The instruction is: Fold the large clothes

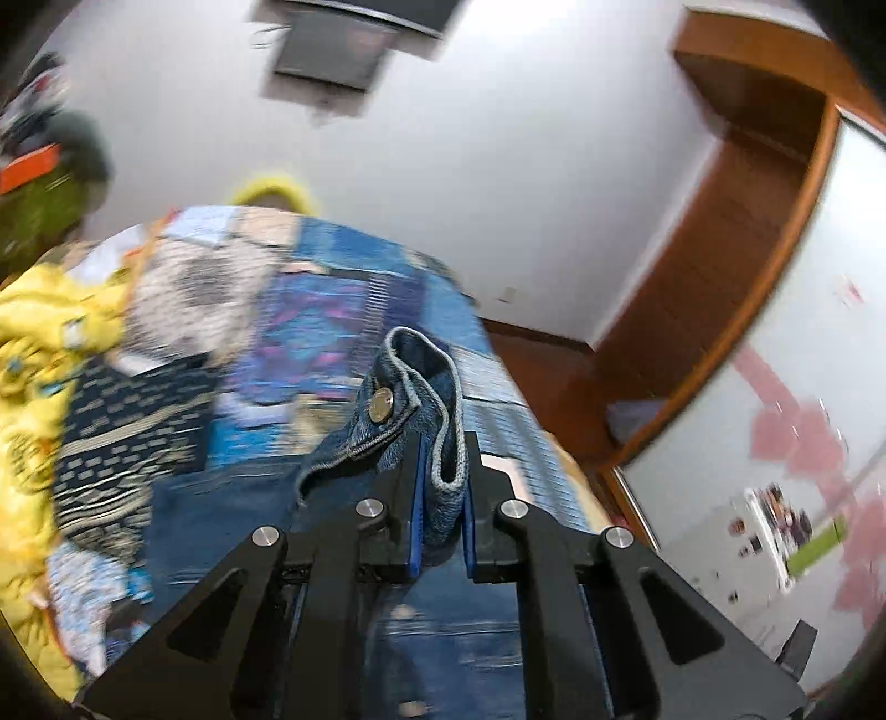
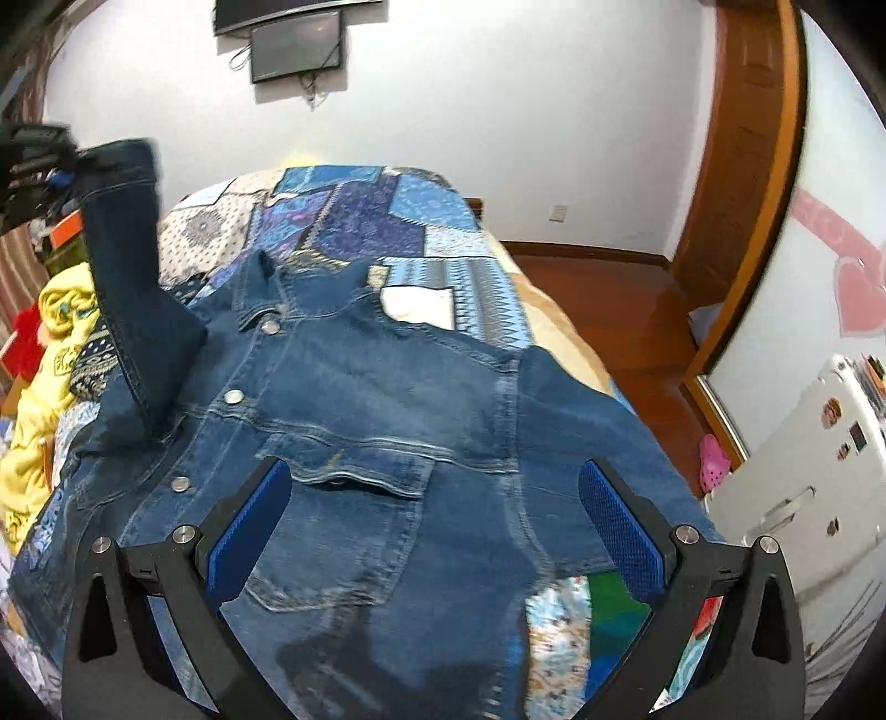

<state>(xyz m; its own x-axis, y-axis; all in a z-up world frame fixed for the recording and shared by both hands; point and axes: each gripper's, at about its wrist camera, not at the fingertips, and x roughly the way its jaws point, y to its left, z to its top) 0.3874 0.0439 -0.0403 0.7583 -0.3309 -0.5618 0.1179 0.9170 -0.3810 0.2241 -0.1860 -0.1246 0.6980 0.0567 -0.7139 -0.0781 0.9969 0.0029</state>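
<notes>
A blue denim jacket (image 2: 354,421) is spread front-up on a bed covered by a patchwork quilt (image 2: 387,221), collar toward the far end and hem toward the near end. Its metal buttons run down the left side of the front, and a flapped chest pocket lies just beyond the right gripper (image 2: 437,515). That gripper is held over the near part of the jacket with its blue-padded fingers (image 2: 614,526) spread wide apart; nothing is held between them, and the denim is seen between and beneath the two fingers.

The jacket's left sleeve (image 2: 133,277) is raised steeply from the bed, its cuff pulled up toward the far left, where the left gripper is seen at the frame edge. In the left wrist view the left gripper (image 1: 440,482) is pinched on the buttoned sleeve cuff (image 1: 410,387): a fold of denim is clamped between the blue pads, and the cuff with its metal button stands out beyond the fingertips. That view is heavily blurred.

A yellow garment (image 2: 50,354) is heaped on the left side of the bed, beside the jacket. A dark screen (image 2: 296,44) is mounted on the white far wall, and a wooden door frame (image 2: 742,166) stands to the right.
</notes>
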